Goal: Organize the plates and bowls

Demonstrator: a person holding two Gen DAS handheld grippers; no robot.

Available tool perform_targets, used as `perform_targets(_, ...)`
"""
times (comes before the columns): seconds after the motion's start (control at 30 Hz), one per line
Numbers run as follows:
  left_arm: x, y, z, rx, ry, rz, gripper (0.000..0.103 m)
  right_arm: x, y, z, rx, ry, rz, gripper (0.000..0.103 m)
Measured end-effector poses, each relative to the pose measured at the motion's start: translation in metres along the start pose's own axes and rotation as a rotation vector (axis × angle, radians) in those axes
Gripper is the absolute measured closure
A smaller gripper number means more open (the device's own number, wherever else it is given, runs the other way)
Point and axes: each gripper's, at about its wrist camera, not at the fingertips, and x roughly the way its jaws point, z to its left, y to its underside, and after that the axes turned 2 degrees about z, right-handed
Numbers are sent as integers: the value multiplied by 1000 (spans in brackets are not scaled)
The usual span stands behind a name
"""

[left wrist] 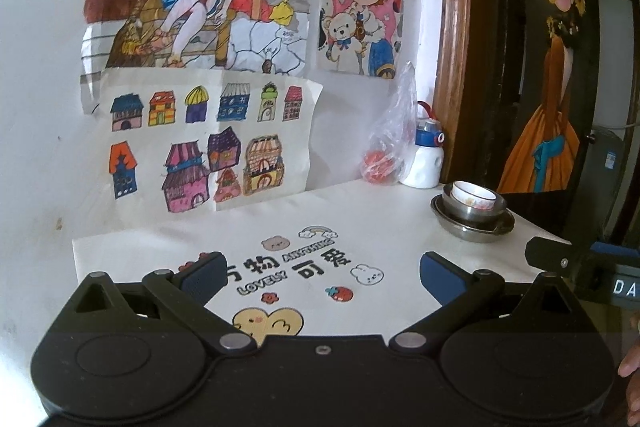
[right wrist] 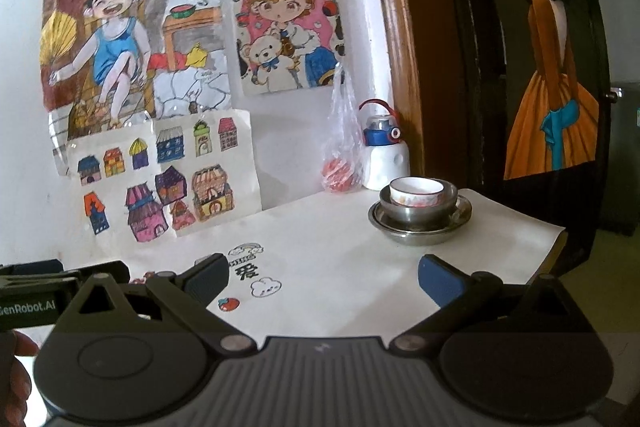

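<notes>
A stack of dishes stands at the table's far right corner: a white patterned bowl point(left wrist: 474, 195) point(right wrist: 417, 191) sits inside a steel bowl point(left wrist: 476, 213) point(right wrist: 418, 211), which rests on a steel plate point(left wrist: 472, 227) point(right wrist: 420, 229). My left gripper point(left wrist: 320, 275) hovers open above the printed table cover, well short and left of the stack, with nothing between its fingers. My right gripper point(right wrist: 324, 277) is open too, empty, with the stack ahead and slightly right of its fingers. The right gripper's body point(left wrist: 580, 267) shows at the right edge of the left wrist view.
A white table cover point(left wrist: 360, 219) with cartoon prints spreads over the table. At the back stand a white bottle point(left wrist: 426, 155) point(right wrist: 384, 155) with a blue lid and a plastic bag point(left wrist: 390, 139) point(right wrist: 344, 147) holding something red. Drawings hang on the wall. A dark door point(right wrist: 540, 67) stands right.
</notes>
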Motion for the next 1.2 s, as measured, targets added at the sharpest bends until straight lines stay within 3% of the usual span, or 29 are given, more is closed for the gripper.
perform_targets(0.23, -6, 13, 7, -14, -17, -8, 1, -8, 12, 14, -46, 14, -34, 0)
perform_targets(0.7, 1, 45, 21, -73, -53, 36, 1, 1, 50, 14, 17, 95, -48, 0)
perform_targets(1.2, 14, 71, 25, -108, -77, 66, 1, 14, 84, 9, 40, 126, -18, 0)
